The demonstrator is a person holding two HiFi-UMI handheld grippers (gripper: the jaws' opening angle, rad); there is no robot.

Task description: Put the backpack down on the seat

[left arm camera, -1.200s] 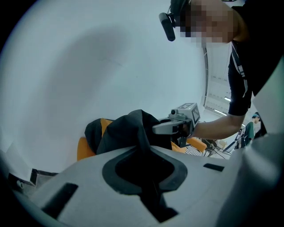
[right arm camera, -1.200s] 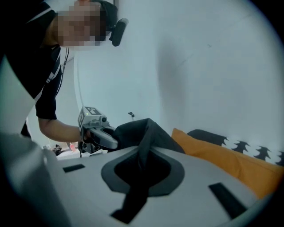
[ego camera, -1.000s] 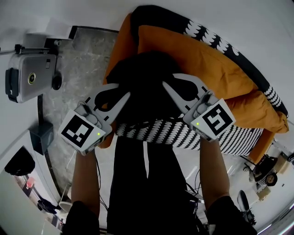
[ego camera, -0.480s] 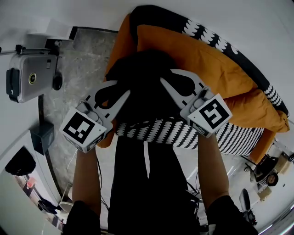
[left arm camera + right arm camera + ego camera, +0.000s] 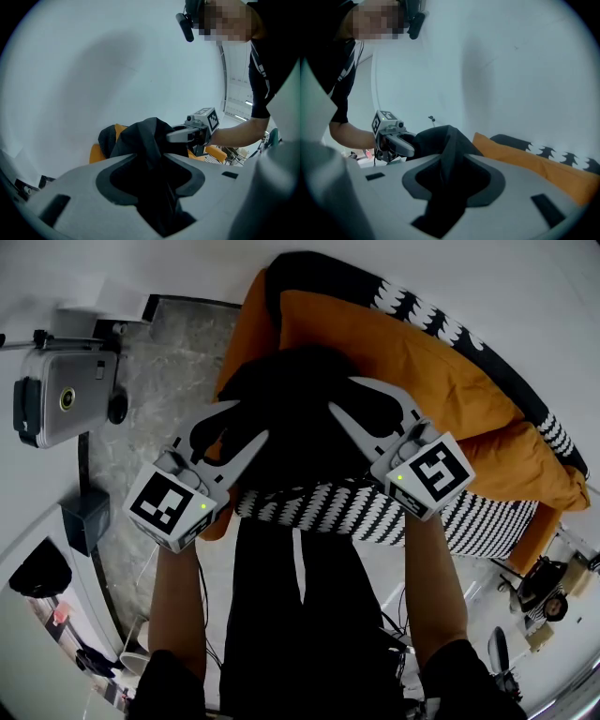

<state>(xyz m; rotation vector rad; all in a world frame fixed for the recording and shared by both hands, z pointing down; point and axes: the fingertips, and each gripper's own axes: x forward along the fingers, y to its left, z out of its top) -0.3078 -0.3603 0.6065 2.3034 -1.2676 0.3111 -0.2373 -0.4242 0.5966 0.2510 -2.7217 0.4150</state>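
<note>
A black backpack (image 5: 295, 423) rests on the orange seat cushion (image 5: 422, 362) of a sofa, near its left end. My left gripper (image 5: 248, 421) is at the backpack's left side and my right gripper (image 5: 340, 395) at its right side. Both sets of jaws are opening, with folds of black backpack fabric still lying between them and no longer pinched. In the left gripper view the fabric (image 5: 145, 136) runs up out of my left gripper (image 5: 149, 161), with the right gripper (image 5: 187, 135) beyond it. The right gripper view shows the same fabric (image 5: 440, 138) in my right gripper (image 5: 452, 161).
A black-and-white patterned throw (image 5: 375, 512) hangs over the seat's front edge, just under both grippers. A silver case (image 5: 61, 395) and a dark box (image 5: 84, 517) sit on the floor at left. Cables and small gear (image 5: 539, 582) lie at lower right. A white wall stands behind the sofa.
The jaws of both grippers have spread apart around the backpack's fabric. The backpack stays in the same place on the seat.
</note>
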